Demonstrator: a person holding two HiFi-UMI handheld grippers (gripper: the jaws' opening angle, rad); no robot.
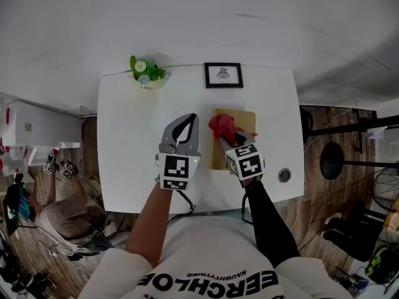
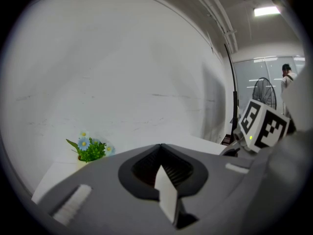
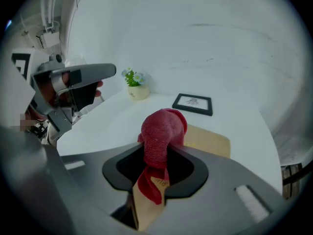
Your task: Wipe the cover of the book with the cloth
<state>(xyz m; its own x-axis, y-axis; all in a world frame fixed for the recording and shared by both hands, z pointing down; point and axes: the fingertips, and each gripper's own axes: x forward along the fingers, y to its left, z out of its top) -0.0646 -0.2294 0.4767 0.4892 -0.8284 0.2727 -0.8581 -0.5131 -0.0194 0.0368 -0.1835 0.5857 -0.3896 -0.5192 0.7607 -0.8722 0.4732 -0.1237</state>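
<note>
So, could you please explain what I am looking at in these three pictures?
No robot here: a person holds tongs in each hand. One picture comes from a camera on the person's head, looking down; the other two from cameras riding on each pair of tongs. On the white table are a tan book, a framed picture and a small flower pot. The right tongs are shut on a red cloth, held over the book. The left tongs are shut and empty.

The right gripper (image 1: 232, 140) held the cloth (image 1: 222, 126) over the book (image 1: 245, 121); the left gripper (image 1: 185, 121) hung just left of it.
</note>
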